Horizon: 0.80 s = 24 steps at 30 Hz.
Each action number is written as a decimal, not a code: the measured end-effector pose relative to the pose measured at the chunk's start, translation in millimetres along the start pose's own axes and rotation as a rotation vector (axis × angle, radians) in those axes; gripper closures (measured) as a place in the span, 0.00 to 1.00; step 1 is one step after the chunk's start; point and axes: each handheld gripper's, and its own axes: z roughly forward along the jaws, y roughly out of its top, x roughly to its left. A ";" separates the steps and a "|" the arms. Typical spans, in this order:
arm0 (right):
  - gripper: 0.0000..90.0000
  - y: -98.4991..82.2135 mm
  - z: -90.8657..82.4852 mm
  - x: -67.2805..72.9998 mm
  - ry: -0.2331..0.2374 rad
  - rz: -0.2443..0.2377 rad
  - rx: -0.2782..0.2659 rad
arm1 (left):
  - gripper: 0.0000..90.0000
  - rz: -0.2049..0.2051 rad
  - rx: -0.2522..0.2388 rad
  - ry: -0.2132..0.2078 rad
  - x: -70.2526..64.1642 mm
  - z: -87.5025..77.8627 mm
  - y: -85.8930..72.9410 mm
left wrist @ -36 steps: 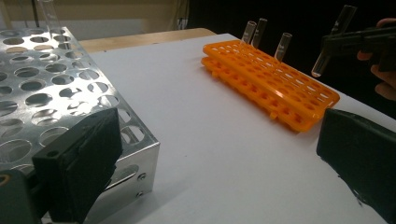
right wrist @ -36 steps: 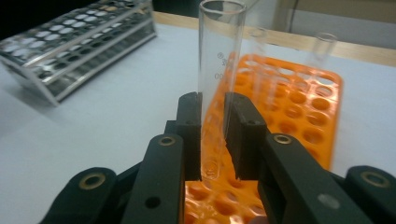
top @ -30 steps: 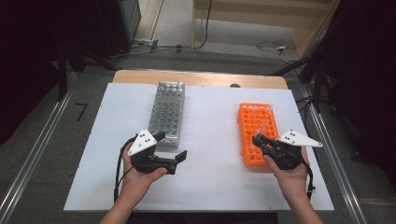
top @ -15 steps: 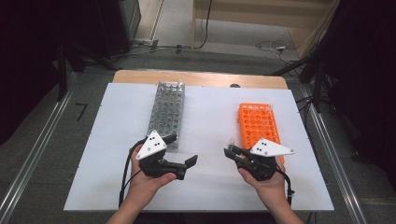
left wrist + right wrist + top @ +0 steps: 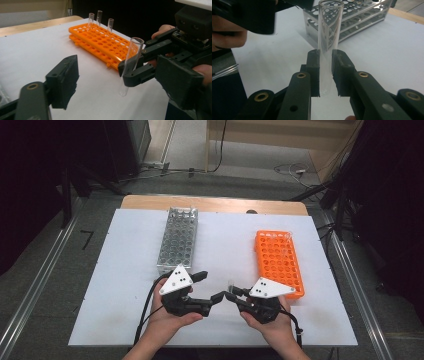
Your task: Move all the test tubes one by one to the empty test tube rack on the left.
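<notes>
- Right gripper view: glass test tube (image 5: pixel 327 37) is clamped upright between the pads of the right hand-held gripper (image 5: pixel 325 72), above the white worktop (image 5: pixel 387 50).
- Left hand-held gripper (image 5: pixel 120 75): jaws apart on either side of the tube, not touching it; they have just been closing.
- Orange rack (image 5: pixel 278 262) is seen just beyond the right hand-held gripper, metal rack (image 5: pixel 178 240) beyond the left one.

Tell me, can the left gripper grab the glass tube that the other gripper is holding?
Probably yes. The right gripper holds the glass tube upright, just ahead of the left gripper. The left jaws have just been closing, but stand apart, with the tube in the gap between them and not yet touched.
</notes>
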 end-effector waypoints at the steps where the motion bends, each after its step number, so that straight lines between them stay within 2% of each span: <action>1: 0.82 0.0 1.0 1.5 0.005 -0.004 0.000 | 0.30 -0.002 -0.003 -0.003 -1.3 1.1 -0.2; 10: 0.82 0.8 5.4 12.7 0.039 -0.030 0.008 | 0.55 0.008 0.016 -0.041 -8.9 9.7 -2.4; 16: 0.82 1.0 6.6 17.6 0.057 -0.044 0.012 | 0.71 0.026 0.028 -0.048 -11.1 11.0 -3.5; 20: 0.82 0.7 7.8 18.5 0.059 -0.045 0.016 | 0.78 0.036 0.032 -0.051 -11.5 10.9 -3.8; 24: 0.82 0.0 8.1 17.8 0.058 -0.042 0.018 | 0.80 0.036 0.035 -0.050 -11.7 11.4 -4.0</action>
